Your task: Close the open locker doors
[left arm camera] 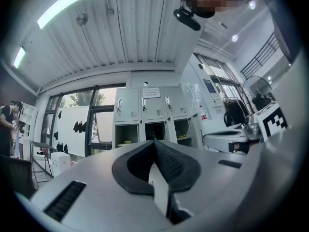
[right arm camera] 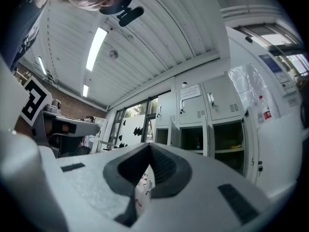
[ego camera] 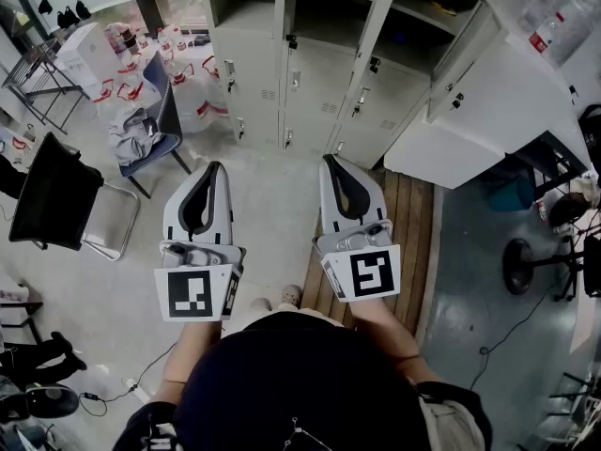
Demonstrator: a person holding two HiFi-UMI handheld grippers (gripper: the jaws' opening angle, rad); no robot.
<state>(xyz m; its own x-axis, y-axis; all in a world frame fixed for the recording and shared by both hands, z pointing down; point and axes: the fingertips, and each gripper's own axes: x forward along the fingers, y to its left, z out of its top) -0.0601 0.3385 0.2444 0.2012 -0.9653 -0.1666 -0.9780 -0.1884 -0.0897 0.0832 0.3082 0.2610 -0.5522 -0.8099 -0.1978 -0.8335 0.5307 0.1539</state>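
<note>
Standing at twelve o'clock, the lockers point(ego camera: 310, 111) show three open compartments in one row, doors point(ego camera: 376, 17) swung out. A yellowish thing point(right arm camera: 233, 146) lies in the right one. The left gripper point(ego camera: 214, 167) and right gripper point(ego camera: 329, 161) point at them from six o'clock, well apart, jaws pressed together on nothing. A chair point(ego camera: 56, 200) stands at nine o'clock on the pale floor point(ego camera: 272, 195), with planks point(ego camera: 404, 224) at three.

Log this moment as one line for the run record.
stage: facing lockers | left gripper: jaws shut, empty | right gripper: jaws shut, empty | locker doors: open, untouched
</note>
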